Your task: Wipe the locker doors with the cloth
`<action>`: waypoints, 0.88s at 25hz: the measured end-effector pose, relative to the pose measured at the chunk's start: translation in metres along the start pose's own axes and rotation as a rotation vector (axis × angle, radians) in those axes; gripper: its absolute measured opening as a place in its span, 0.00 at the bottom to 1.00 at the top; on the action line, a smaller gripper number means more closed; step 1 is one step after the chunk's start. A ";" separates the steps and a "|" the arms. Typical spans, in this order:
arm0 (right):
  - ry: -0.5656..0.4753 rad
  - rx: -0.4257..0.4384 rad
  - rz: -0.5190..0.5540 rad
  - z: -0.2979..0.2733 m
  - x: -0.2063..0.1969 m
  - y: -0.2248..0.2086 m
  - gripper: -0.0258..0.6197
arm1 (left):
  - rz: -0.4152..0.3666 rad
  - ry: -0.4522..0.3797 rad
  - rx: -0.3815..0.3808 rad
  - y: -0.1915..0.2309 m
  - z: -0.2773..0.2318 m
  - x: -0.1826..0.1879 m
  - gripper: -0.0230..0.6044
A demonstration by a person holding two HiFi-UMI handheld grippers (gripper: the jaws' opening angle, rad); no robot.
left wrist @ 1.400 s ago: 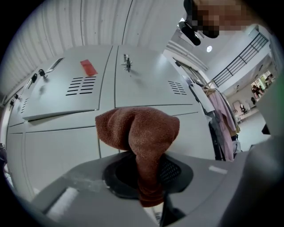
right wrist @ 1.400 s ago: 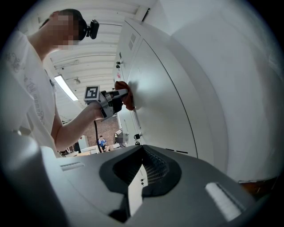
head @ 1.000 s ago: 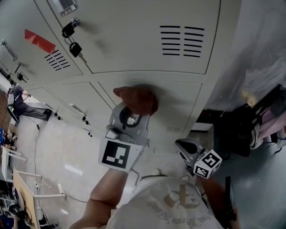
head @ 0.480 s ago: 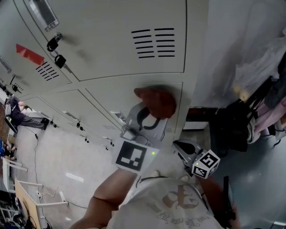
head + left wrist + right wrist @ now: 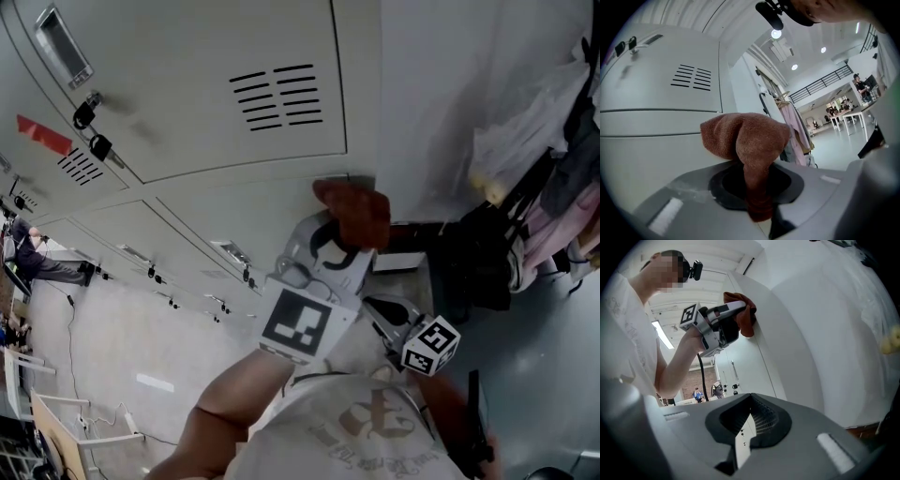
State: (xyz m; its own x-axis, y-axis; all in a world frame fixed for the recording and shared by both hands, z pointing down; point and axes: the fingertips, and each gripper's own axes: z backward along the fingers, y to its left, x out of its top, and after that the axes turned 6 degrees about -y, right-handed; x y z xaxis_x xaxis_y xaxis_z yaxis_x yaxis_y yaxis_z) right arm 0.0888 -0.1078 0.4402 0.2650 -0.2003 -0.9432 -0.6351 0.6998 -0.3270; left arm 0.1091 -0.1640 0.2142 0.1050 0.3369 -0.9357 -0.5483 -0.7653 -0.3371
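Note:
A brown cloth (image 5: 353, 210) is bunched in my left gripper (image 5: 339, 236), which is shut on it. The cloth presses on the pale grey lower locker door (image 5: 246, 215), at its top right corner beside the cabinet's right edge. In the left gripper view the cloth (image 5: 746, 137) rises from the pinched jaws of the left gripper (image 5: 756, 185) and rests on the door (image 5: 656, 140). My right gripper (image 5: 386, 312) hangs lower right, off the lockers, jaws together and empty. The right gripper view shows the left gripper (image 5: 718, 325) and the cloth (image 5: 743, 315) on the locker front.
The upper door carries louvre vents (image 5: 275, 96). Padlocks (image 5: 92, 129) and a red strip (image 5: 41, 135) sit on doors further left. Door handles (image 5: 230, 253) line the lower row. Hanging clothes and bags (image 5: 548, 187) crowd the right, beyond a white side wall (image 5: 422, 103).
My left gripper has slid the cloth to the right along the top of the lower door, reaching the locker's right edge. The right gripper has stayed put.

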 end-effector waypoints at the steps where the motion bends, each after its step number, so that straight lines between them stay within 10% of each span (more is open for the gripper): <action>1: 0.000 0.000 -0.001 0.001 0.000 0.000 0.05 | -0.001 -0.007 -0.010 -0.002 -0.002 0.004 0.17; 7: -0.022 0.003 -0.022 0.004 0.004 -0.003 0.05 | 0.142 -0.113 0.024 0.006 -0.008 0.039 0.17; 22: -0.010 0.067 -0.014 -0.015 0.003 0.013 0.05 | 0.295 -0.079 0.118 0.060 0.046 0.018 0.16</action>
State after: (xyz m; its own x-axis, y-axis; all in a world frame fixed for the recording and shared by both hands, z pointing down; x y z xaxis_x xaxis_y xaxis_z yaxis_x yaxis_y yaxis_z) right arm 0.0704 -0.1097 0.4323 0.2811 -0.2037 -0.9378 -0.5815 0.7413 -0.3353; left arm 0.0399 -0.1783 0.1824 -0.1347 0.1550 -0.9787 -0.6384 -0.7689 -0.0339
